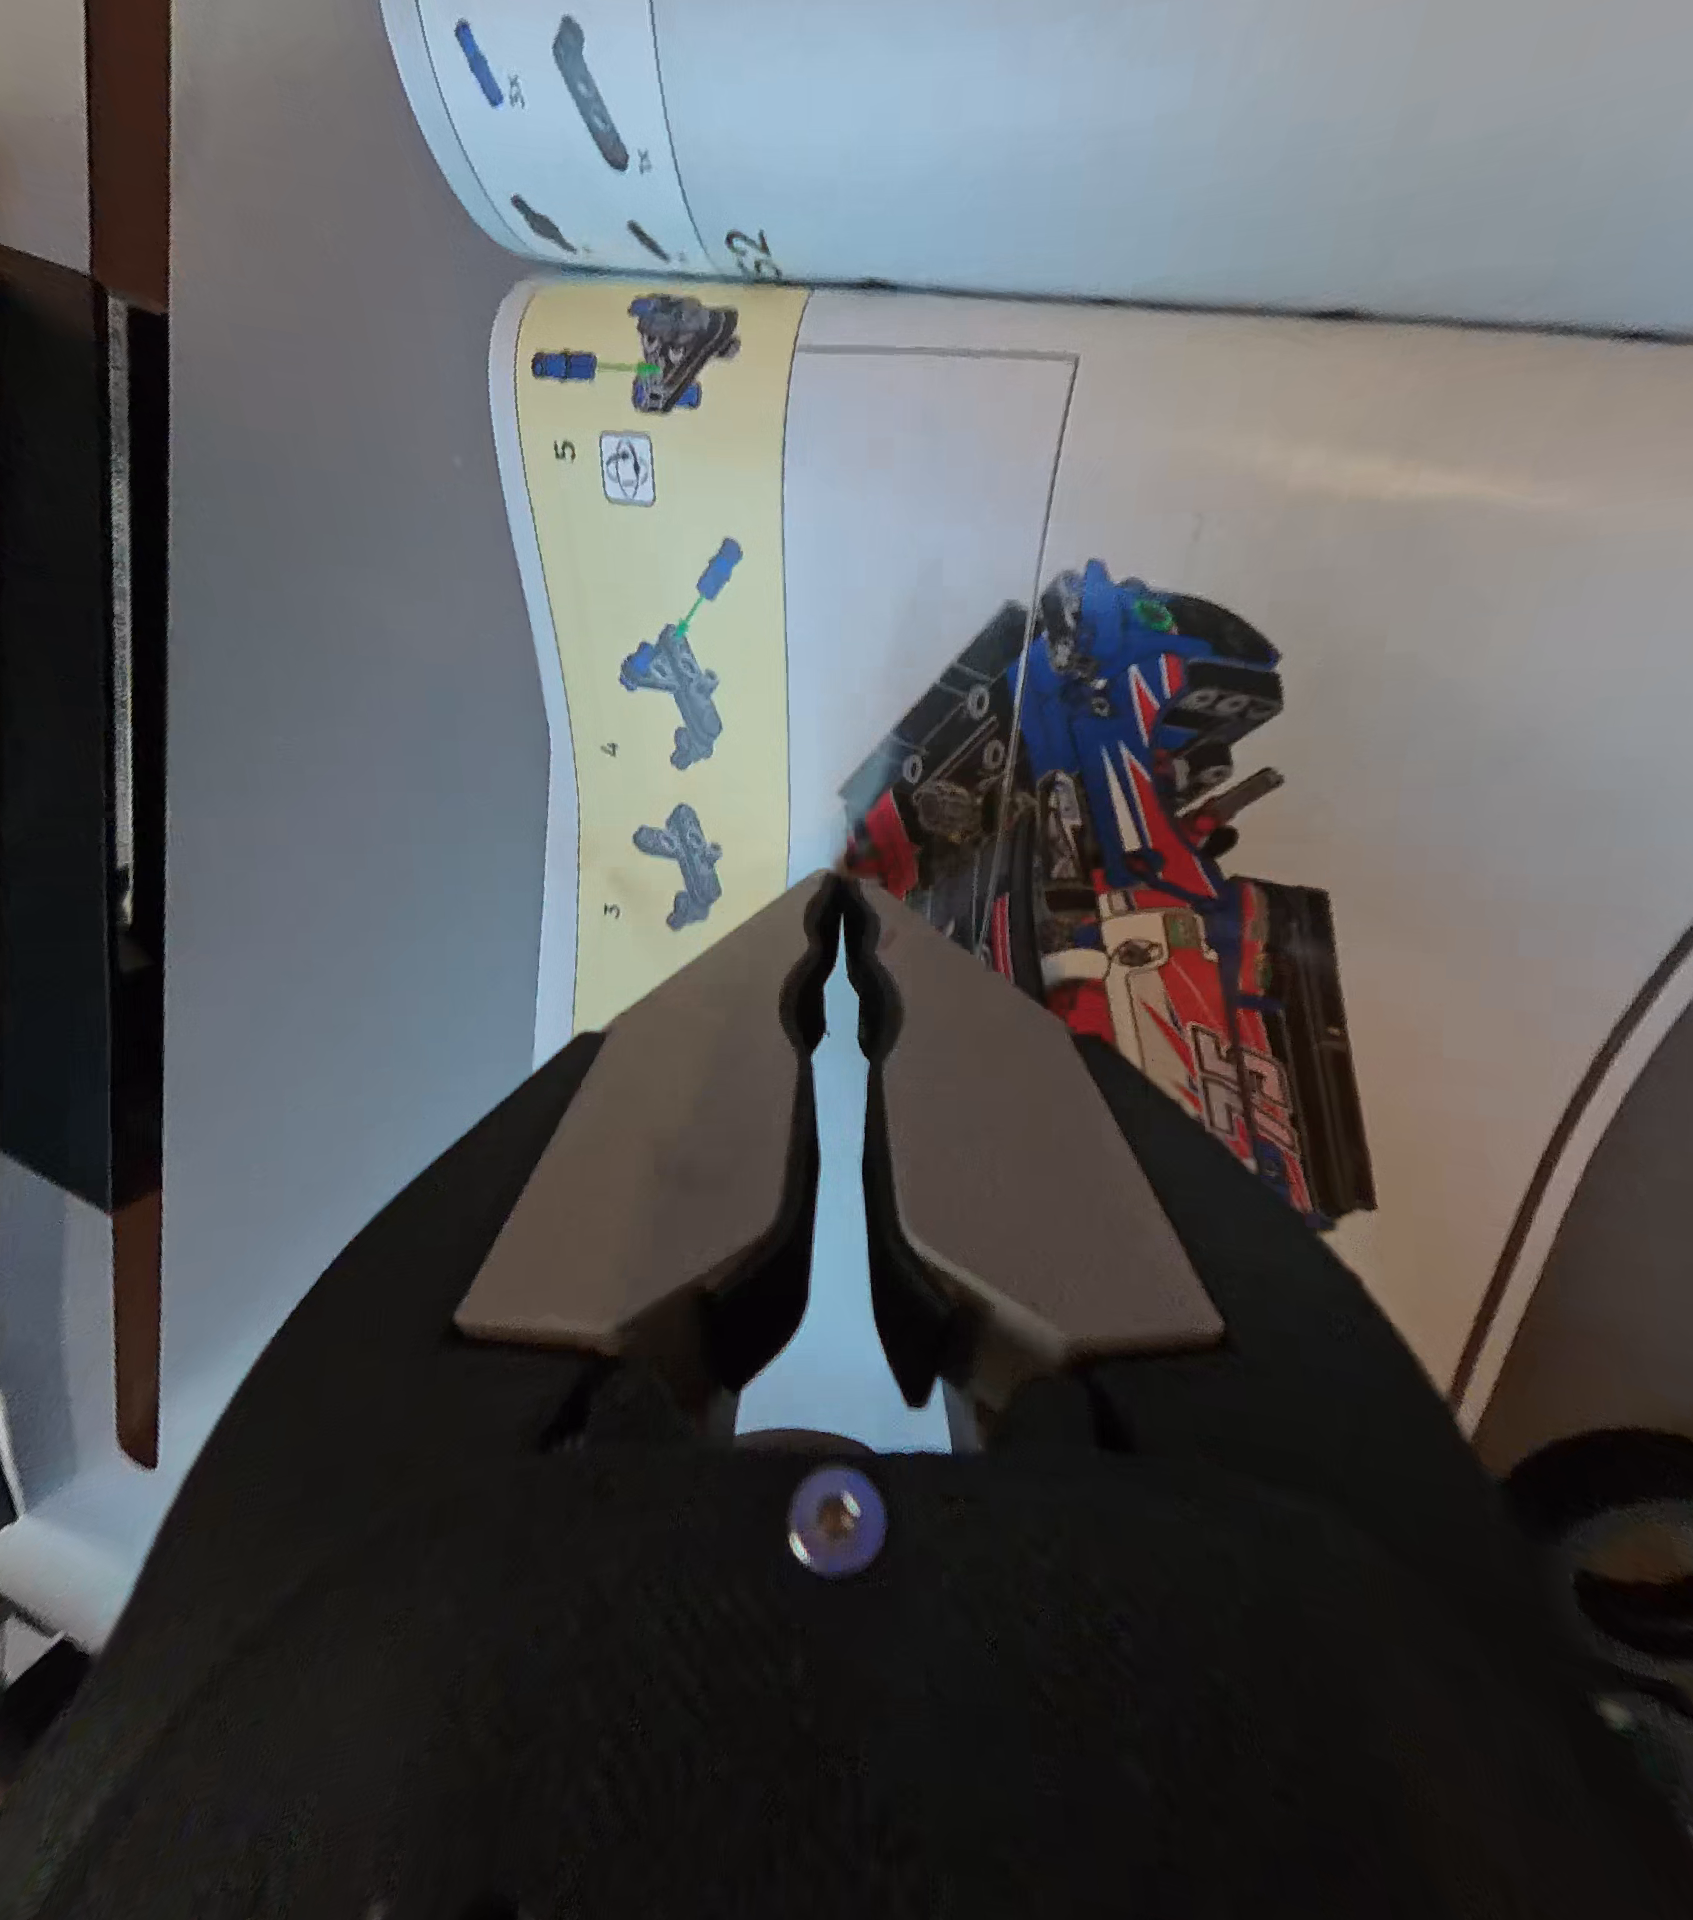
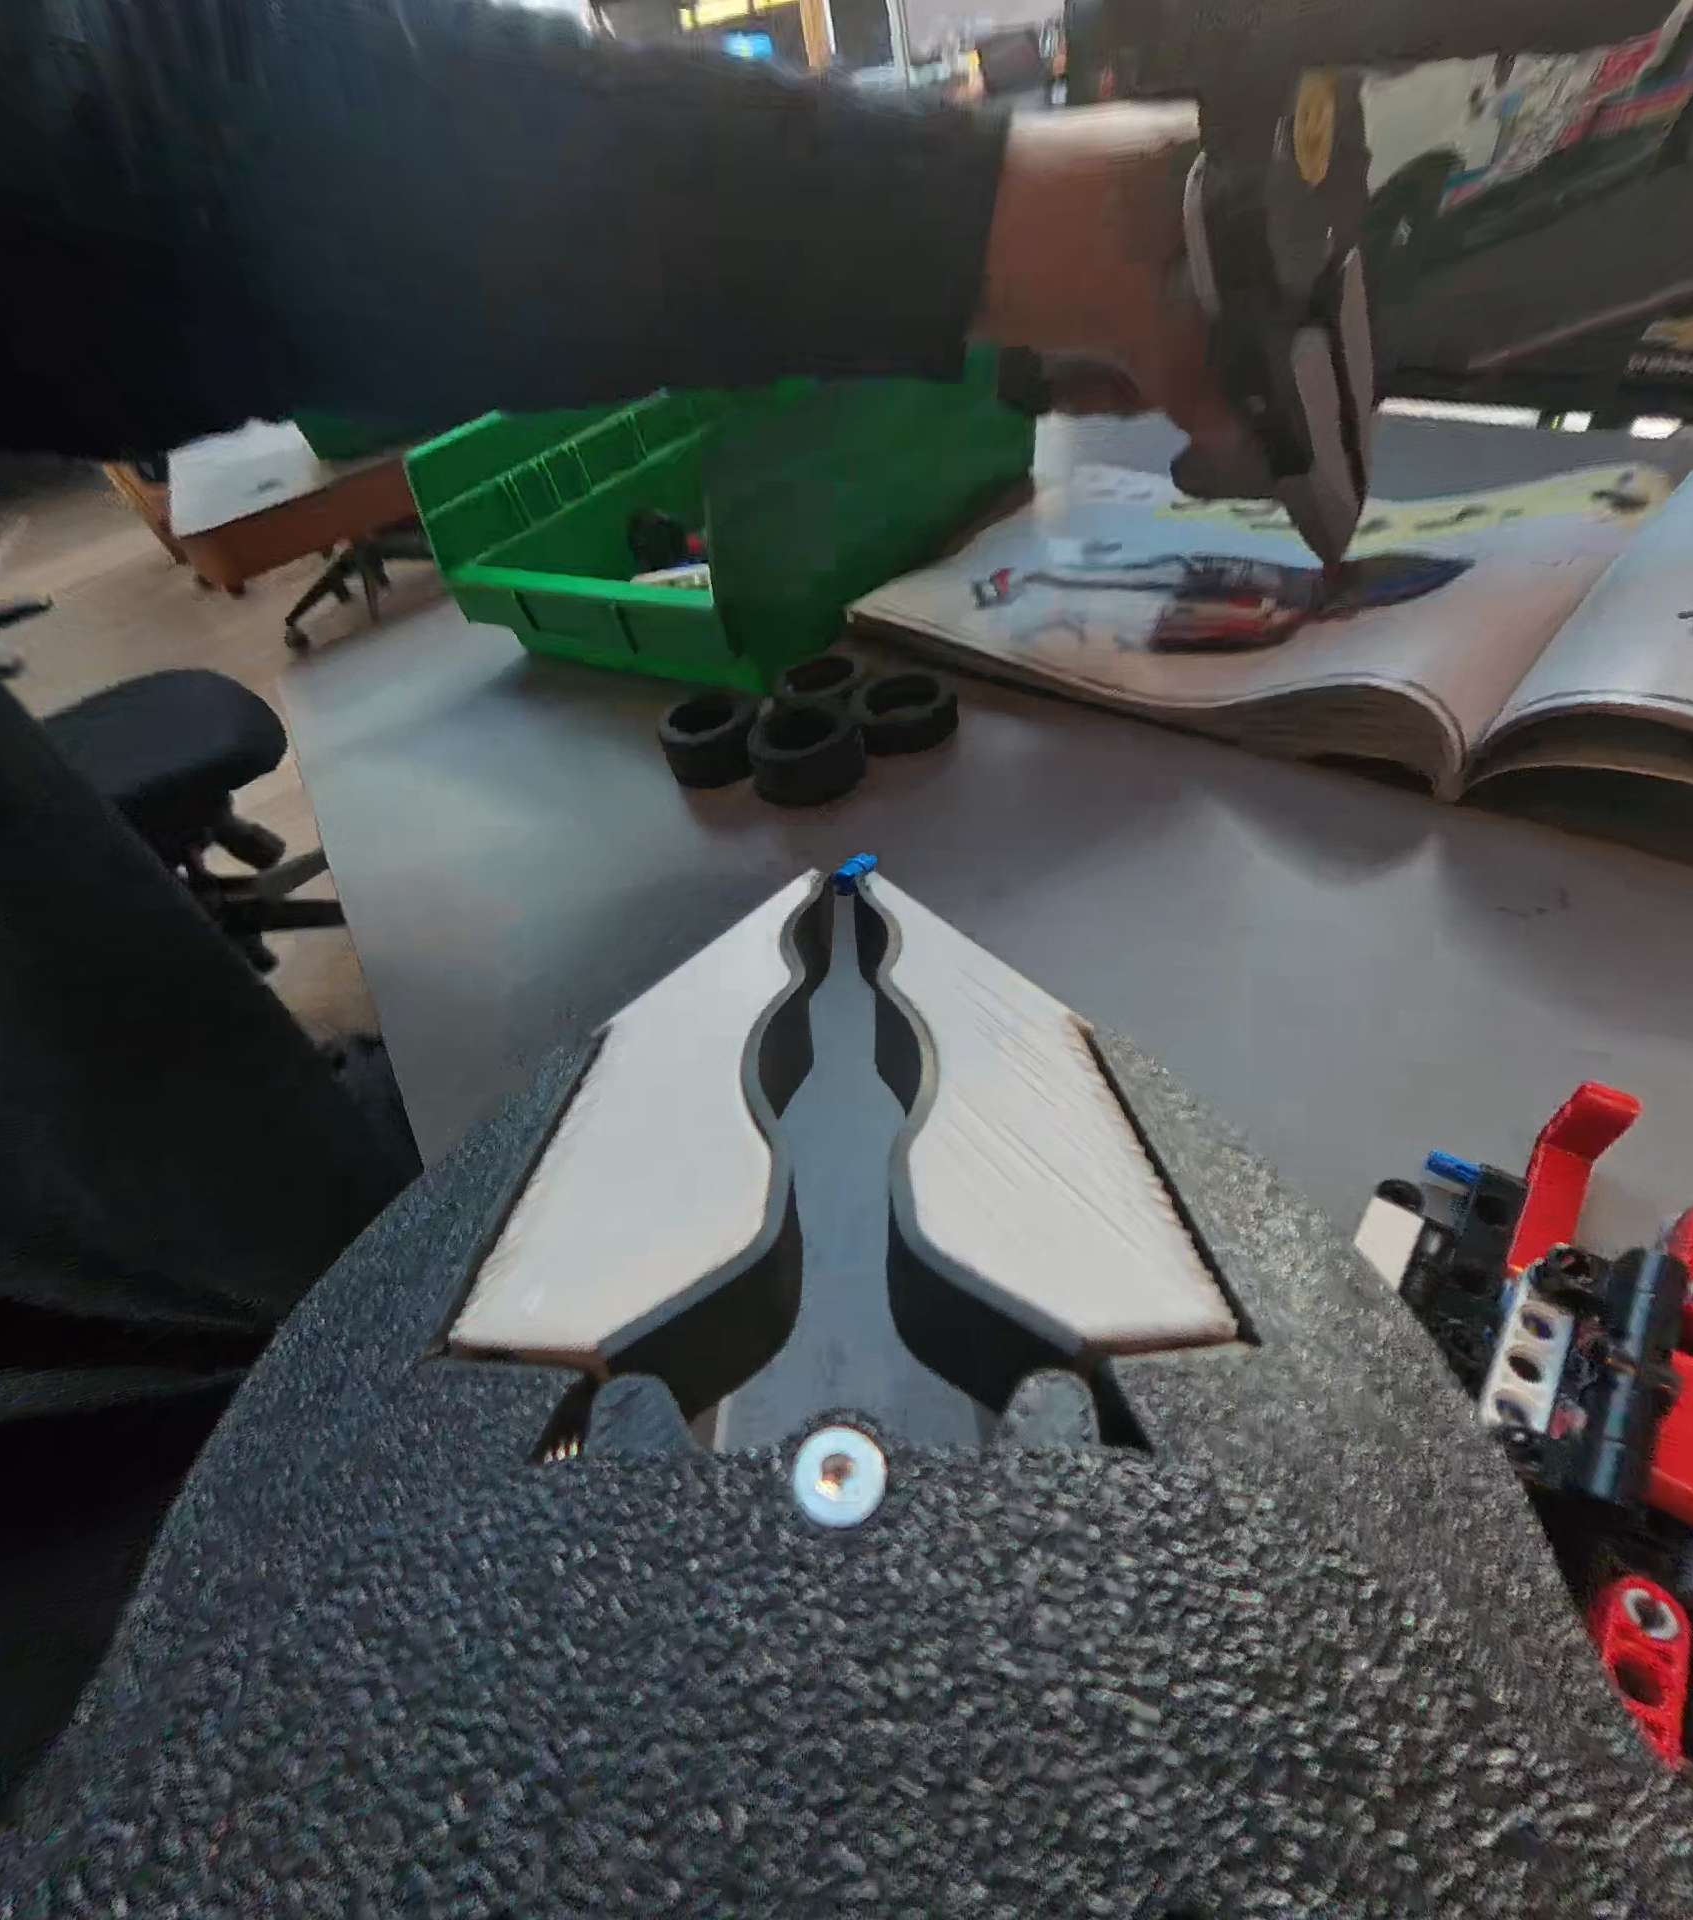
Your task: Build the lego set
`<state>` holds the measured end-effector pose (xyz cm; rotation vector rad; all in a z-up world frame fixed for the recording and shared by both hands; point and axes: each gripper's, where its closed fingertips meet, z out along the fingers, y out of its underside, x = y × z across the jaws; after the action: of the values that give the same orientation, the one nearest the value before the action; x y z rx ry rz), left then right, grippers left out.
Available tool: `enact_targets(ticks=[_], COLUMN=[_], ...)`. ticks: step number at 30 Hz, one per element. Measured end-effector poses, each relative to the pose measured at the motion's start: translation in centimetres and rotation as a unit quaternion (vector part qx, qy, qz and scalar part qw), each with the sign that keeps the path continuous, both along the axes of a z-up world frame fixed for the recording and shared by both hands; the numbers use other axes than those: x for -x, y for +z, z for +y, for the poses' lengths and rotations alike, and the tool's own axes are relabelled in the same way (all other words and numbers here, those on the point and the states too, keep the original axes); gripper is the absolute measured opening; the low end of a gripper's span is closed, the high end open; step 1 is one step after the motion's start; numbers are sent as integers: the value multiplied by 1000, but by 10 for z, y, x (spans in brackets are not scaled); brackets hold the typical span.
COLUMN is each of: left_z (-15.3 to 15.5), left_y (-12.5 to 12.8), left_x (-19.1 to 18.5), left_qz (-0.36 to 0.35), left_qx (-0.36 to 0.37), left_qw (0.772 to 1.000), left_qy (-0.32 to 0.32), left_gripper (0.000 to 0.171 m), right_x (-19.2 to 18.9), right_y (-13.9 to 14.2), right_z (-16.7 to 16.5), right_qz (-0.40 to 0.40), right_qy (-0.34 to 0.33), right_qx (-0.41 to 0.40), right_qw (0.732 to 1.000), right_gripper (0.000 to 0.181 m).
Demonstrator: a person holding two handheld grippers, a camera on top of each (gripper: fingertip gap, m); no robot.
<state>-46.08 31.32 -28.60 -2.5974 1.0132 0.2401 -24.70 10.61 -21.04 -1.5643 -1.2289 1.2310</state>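
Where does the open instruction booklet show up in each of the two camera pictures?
Left wrist view: instruction booklet fills the upper centre and right, under the left gripper.
Right wrist view: upper right, lying open on the table.
Shared landmark: the printed car picture where that gripper points.

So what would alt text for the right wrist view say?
Right tongs pinch a small blue pin above a grey table. Beyond, the left tongs touch an open instruction booklet, near black tyres and a green bin.
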Motion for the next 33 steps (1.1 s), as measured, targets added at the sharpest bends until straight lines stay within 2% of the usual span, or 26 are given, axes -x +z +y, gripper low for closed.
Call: enact_targets(ticks=[4, 8, 14, 19, 25, 33], left_z=[-7, -7, -7, -7, -8, -18], left_y=[0, 2, -2, -1, -2, -2], left_x=[3, 6, 6, 8, 8, 17], left_qz=[-3, 2, -4, 16, -3, -1], left_qx=[-16, -20, -22, -22, -27, 1], left_qw=[1000, 999, 999, 999, 999, 1000], left_qy=[21, 40, 45, 25, 24, 23], left_gripper=[0, 0, 0, 0, 0, 0], right_x=[10, 13, 14, 12, 13, 14], right_y=[-23, -35, -49, -64, -77, -76], right_z=[-2, 4, 11, 12, 12, 4], right_qz=[-78, -115, -159, -207, -241, -232], right_qy=[13, -3, -26, -29, -18, 21], right_qx=[7, 14, 18, 26, 52, 91], right_qw=[997, 993, 987, 978, 969, 968], right_gripper=[3, 3, 3, 3, 3, 3])
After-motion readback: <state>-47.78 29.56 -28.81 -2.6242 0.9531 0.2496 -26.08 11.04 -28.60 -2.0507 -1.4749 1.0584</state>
